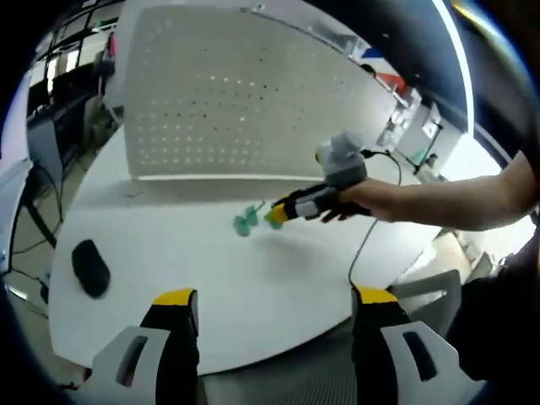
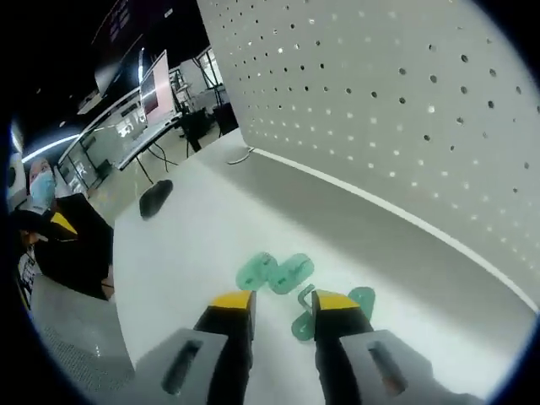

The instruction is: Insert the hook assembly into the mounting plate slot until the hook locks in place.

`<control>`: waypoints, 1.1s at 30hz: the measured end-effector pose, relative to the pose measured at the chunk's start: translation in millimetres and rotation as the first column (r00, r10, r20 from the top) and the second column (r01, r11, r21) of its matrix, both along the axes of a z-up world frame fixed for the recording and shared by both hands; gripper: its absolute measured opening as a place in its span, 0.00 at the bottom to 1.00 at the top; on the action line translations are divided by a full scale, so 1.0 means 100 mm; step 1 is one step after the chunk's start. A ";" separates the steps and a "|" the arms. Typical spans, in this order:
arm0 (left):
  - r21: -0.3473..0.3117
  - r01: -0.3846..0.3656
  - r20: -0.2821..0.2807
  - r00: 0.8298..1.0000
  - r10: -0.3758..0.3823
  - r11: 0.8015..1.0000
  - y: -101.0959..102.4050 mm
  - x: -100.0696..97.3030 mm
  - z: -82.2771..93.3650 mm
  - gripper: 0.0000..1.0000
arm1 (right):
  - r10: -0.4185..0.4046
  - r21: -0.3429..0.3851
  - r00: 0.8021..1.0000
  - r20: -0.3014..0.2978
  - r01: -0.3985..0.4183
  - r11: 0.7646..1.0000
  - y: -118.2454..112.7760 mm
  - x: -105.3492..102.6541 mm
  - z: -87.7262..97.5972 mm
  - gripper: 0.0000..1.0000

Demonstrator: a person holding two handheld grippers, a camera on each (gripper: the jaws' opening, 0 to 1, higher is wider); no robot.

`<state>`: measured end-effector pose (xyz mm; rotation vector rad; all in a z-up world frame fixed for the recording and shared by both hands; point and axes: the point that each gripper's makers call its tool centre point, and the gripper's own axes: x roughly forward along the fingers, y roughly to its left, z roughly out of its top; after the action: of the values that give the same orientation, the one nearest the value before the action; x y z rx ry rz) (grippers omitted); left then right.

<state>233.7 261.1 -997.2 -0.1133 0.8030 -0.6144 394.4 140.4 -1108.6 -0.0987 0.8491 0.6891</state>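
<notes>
Left gripper view: white rounded table (image 1: 253, 304), bare apart from a few items; white perforated panel (image 1: 245, 93) upright at far edge; desks and monitors in dim room to the left; dark oval object (image 1: 90, 267) lying at table's left side, well apart from the work. Left gripper (image 1: 274, 308) low at near edge, jaws spread wide, nothing between them. Right gripper (image 1: 291, 208) reaching in from the right in a person's hand (image 1: 363, 198), tips down at the green parts (image 1: 247, 221) near table centre. Cable trailing off table edge.

Right gripper view: same white tabletop, pegboard panel rising at right, open office with lit screens behind. Right gripper (image 2: 283, 305) jaws fairly close together, gap visible; grip on anything not determinable. Mounting plate (image 2: 276, 272), pale green, flat on table just ahead of tips. Hook assembly (image 2: 337, 310), darker green with grey metal hook, beside and partly behind right-hand jaw, near the plate, seemingly apart.

Progress, judged: early; parts unjoined, pickup, insertion and lock all left
</notes>
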 end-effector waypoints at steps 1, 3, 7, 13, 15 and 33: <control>-0.001 0.001 -0.003 1.000 -0.001 1.000 0.00 0.00 -0.01 0.75 | -0.002 -0.006 1.000 -0.002 0.002 1.000 0.00 0.02 -0.02 0.22; 0.002 0.006 -0.009 1.000 -0.006 1.000 -0.01 0.00 -0.02 0.74 | -0.010 -0.022 1.000 -0.020 0.009 1.000 -0.03 0.03 -0.06 0.18; 0.004 0.010 -0.014 1.000 -0.010 1.000 -0.01 0.00 -0.04 0.74 | -0.025 -0.012 0.999 -0.024 0.025 1.000 -0.04 0.05 -0.06 0.10; 0.012 -0.007 -0.016 1.000 0.007 1.000 0.00 0.02 -0.07 0.76 | -0.041 -0.015 0.999 -0.022 0.041 0.999 -0.06 0.02 -0.05 0.03; 0.005 -0.005 -0.018 1.000 0.005 1.000 -0.02 0.02 -0.07 0.76 | -0.049 -0.006 0.998 -0.032 0.049 0.999 -0.06 0.00 -0.04 0.03; 0.007 0.022 0.008 1.000 -0.023 1.000 -0.15 0.04 0.01 0.76 | -0.075 0.103 0.997 -0.020 0.076 0.992 -0.12 -0.10 0.30 0.00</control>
<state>237.5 246.1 -996.0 -0.0957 0.7994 -0.6330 384.7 128.8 -1078.3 0.0325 0.8265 0.6626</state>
